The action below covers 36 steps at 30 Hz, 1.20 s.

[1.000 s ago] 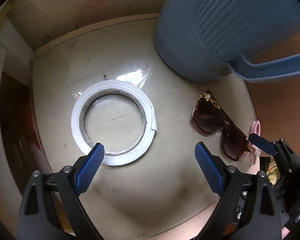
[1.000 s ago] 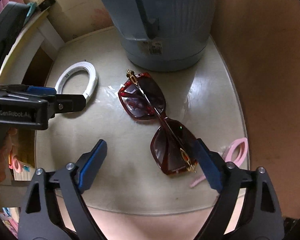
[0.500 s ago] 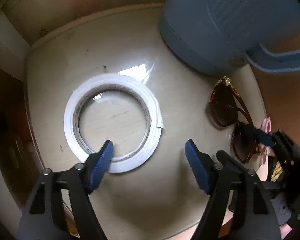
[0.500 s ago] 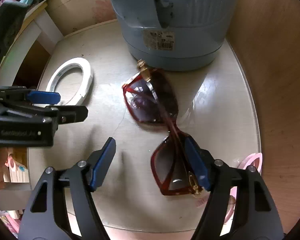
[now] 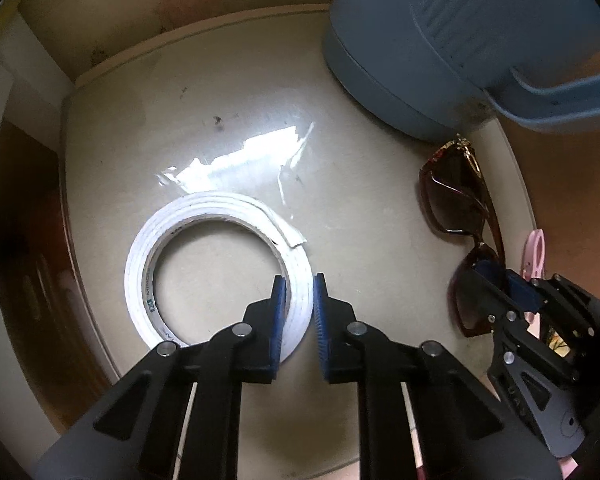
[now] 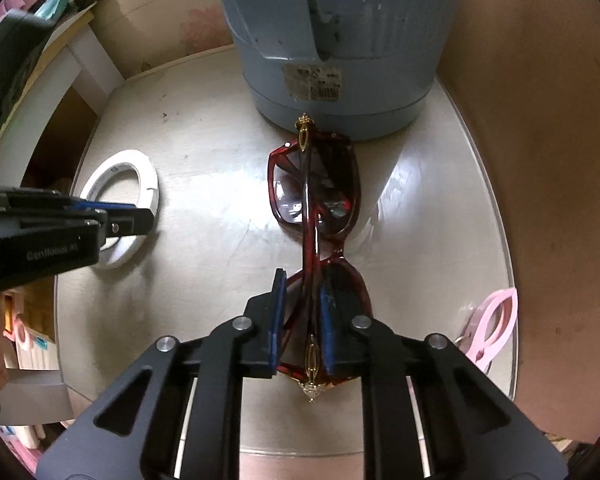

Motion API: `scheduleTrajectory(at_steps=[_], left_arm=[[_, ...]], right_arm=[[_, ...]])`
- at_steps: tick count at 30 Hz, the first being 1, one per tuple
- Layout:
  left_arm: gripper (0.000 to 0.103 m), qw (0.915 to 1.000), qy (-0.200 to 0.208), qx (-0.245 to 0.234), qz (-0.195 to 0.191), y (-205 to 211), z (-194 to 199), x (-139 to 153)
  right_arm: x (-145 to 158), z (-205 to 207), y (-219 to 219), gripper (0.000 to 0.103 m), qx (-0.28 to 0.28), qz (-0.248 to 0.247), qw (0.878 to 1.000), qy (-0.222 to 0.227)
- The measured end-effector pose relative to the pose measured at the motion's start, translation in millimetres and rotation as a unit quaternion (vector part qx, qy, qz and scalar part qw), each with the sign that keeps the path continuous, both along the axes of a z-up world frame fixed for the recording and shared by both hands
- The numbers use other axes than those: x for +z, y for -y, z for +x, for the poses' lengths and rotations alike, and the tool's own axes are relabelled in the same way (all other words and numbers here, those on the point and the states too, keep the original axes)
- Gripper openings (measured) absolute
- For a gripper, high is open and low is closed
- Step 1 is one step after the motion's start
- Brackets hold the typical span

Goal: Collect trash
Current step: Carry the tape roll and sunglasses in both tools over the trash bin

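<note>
A white tape roll (image 5: 140, 264) lies flat on the round beige table (image 5: 228, 92). The jaws of my left gripper (image 5: 299, 284) are closing, and its blue pads pinch the roll's right wall from inside and outside. Dark red sunglasses (image 6: 316, 184), folded, lie in front of the blue trash bin (image 6: 340, 20). My right gripper (image 6: 302, 282) points down over their near lens, and its closing jaws clamp the frame and folded arms. The right wrist view shows the tape roll (image 6: 148, 184) with the left gripper (image 6: 140, 220) on it. In the left wrist view the sunglasses (image 5: 456, 196) and right gripper (image 5: 500, 280) are at the right.
The blue trash bin (image 5: 440, 40) stands at the table's far side, its swing handle hanging out to the right. A pink clip (image 6: 496, 316) lies at the table's right edge. A white shelf (image 6: 80, 64) borders the table on the left. A brown wall curves along the right.
Both grippers went from wide open to closed: the left now pinches the tape roll's wall, the right clamps the sunglasses. The sunglasses turned in line with the right gripper.
</note>
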<state>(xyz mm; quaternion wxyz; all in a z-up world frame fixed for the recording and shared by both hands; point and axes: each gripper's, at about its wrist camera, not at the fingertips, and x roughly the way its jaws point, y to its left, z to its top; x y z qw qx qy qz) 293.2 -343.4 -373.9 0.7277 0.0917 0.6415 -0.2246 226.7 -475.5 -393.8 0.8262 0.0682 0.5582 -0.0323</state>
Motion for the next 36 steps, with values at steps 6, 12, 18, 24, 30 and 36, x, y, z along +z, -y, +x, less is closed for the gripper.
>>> scheduleTrajectory(at_steps=[6,12,18,24,30,36], left_arm=[[0.014,0.9999,0.0,-0.003,-0.012,-2.3,-10.3,7.9],[0.014,0.9998,0.004,-0.002,-0.021,-9.0,-10.3,23.2],[0.014,0.9996,0.005,-0.001,-0.028,-9.0,-9.4,30.2],[0.014,0.9992,0.006,-0.002,-0.04,-9.5,-15.5,34.0],[0.014,0.9986,0.008,-0.003,-0.052,-12.0,-26.6,45.0],[0.014,0.998,0.011,-0.001,-0.062,-16.2,-44.0,56.0]], right_arm=[[3.6,-9.4,0.4,0.014,-0.013,0.008,1.0,0.001],[14.8,-28.5,4.6,0.013,-0.024,0.013,1.0,0.006],[31.4,-47.3,7.2,0.012,-0.038,0.018,0.999,0.013],[46.3,-62.6,10.6,0.011,-0.055,0.022,0.998,0.02],[59.9,-69.9,7.7,0.01,-0.068,0.031,0.997,0.029],[74.7,-76.5,6.9,0.01,-0.076,0.04,0.996,0.037]])
